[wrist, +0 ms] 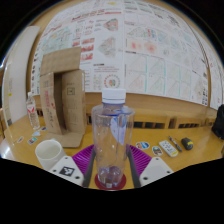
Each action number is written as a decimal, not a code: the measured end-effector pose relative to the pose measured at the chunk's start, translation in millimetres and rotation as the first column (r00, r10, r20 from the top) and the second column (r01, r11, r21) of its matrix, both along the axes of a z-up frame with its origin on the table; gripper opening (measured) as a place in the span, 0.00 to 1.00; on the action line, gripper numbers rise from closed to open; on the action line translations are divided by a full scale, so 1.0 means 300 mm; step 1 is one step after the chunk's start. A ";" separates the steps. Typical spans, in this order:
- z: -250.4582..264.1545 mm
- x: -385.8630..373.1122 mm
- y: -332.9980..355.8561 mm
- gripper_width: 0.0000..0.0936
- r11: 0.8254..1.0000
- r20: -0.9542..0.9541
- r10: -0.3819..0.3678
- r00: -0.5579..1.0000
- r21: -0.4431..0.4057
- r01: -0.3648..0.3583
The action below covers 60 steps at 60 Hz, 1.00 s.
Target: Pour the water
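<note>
A clear plastic water bottle [112, 130] with a white cap stands upright between my gripper's [112, 172] fingers, its base on a red round coaster [100, 183]. Both purple pads lie against the bottle's sides with no gap showing, so the gripper is shut on it. A white cup [48, 153] stands on the wooden table [190, 148], just left of the left finger [68, 168]. The bottle looks largely clear; I cannot make out the water level.
A tall open cardboard box [62, 95] stands behind the cup at the left. Small packets and a striped item [168, 147] lie to the right of the bottle. A wall of posters [140, 50] runs behind the table. A dark object [218, 120] sits at the far right.
</note>
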<state>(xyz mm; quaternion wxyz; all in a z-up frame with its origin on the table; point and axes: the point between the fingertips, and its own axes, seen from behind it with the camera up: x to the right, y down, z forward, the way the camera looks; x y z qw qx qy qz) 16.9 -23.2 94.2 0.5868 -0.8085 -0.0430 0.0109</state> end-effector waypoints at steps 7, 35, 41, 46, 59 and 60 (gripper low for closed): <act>-0.016 0.014 -0.060 0.89 0.997 0.007 -0.024 1.000 -0.080 0.024; 0.278 -0.101 -0.811 0.91 0.979 0.034 -0.170 0.985 -0.110 0.173; 0.329 -0.166 -0.990 0.91 0.978 0.028 -0.177 0.984 -0.105 0.179; 0.368 -0.217 -1.125 0.91 0.979 0.036 -0.178 0.983 -0.090 0.181; 0.406 -0.313 -1.397 0.91 0.978 0.015 -0.181 0.983 -0.100 0.182; 0.406 -0.318 -1.412 0.91 0.978 0.015 -0.179 0.984 -0.103 0.179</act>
